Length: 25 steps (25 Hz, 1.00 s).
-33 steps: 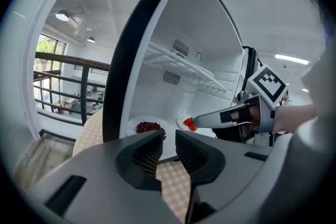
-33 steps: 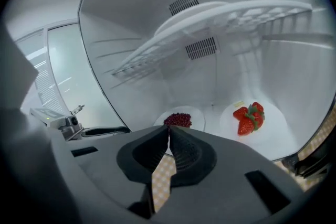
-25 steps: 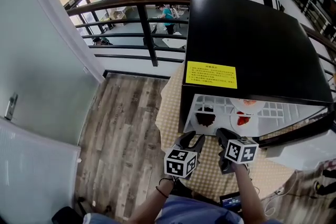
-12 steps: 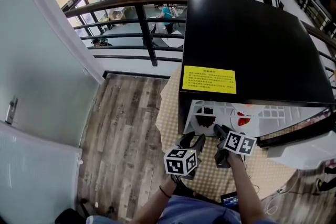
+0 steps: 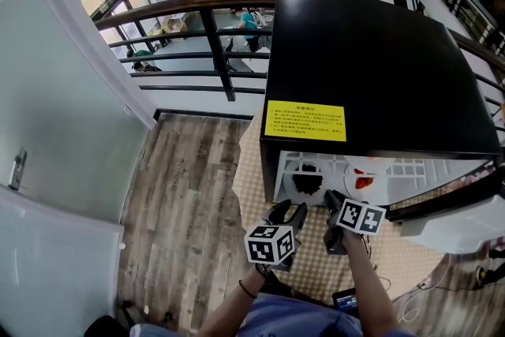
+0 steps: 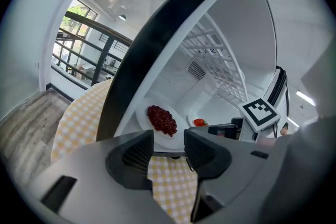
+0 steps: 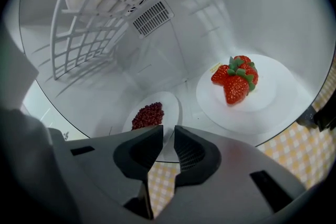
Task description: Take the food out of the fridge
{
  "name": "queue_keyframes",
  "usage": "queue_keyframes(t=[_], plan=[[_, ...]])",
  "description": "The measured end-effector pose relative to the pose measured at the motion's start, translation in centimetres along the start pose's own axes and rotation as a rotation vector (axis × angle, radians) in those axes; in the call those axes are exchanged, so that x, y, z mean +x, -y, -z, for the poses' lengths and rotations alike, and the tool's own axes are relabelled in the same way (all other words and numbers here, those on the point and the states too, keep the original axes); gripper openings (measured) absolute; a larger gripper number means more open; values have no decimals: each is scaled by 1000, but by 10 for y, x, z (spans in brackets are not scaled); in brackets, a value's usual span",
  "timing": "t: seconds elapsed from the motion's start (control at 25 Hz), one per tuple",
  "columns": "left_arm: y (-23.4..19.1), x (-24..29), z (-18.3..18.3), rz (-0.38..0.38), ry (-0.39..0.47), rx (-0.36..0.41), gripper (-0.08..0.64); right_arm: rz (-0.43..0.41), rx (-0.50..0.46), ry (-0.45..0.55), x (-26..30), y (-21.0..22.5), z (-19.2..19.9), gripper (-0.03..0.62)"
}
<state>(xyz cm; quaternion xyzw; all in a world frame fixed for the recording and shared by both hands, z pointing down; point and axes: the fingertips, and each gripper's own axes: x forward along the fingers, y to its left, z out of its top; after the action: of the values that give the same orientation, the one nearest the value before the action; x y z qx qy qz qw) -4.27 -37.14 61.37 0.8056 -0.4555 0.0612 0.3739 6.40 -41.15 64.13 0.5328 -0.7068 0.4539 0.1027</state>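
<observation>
Wooden floor (image 5: 181, 185) seen left of black fridge (image 5: 371, 59); checked cloth (image 5: 246, 170) laid under fridge. Left gripper (image 5: 288, 209) held just before open fridge, jaws wide apart, just opened more, nothing gripped. Small red berries (image 6: 161, 119) kept on white plate (image 6: 142, 115) inside fridge, left side. Right gripper (image 7: 168, 136) held at fridge mouth, jaws part open, just closing, nothing between. Strawberries (image 7: 236, 78) kept on second plate (image 7: 273, 97) inside fridge, right side.

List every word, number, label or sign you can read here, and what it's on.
Yellow label on the black fridge top: lines of dark print, too small to read.
Marker cubes: black-and-white square patterns, no letters or numbers.
No other text shows.
</observation>
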Motion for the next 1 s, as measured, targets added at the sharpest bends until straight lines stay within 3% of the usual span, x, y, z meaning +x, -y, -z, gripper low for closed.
queue_keyframes(t=[0.52, 0.88, 1.0], plan=[[-16, 8, 25, -31, -44, -143, 184, -3, 19, -42, -22, 13, 20, 60], [-20, 16, 38, -48, -85, -110, 179, -13, 30, -63, -30, 16, 33, 51], [-16, 12, 38, -21, -77, -138, 155, -25, 39, -55, -36, 14, 34, 52]])
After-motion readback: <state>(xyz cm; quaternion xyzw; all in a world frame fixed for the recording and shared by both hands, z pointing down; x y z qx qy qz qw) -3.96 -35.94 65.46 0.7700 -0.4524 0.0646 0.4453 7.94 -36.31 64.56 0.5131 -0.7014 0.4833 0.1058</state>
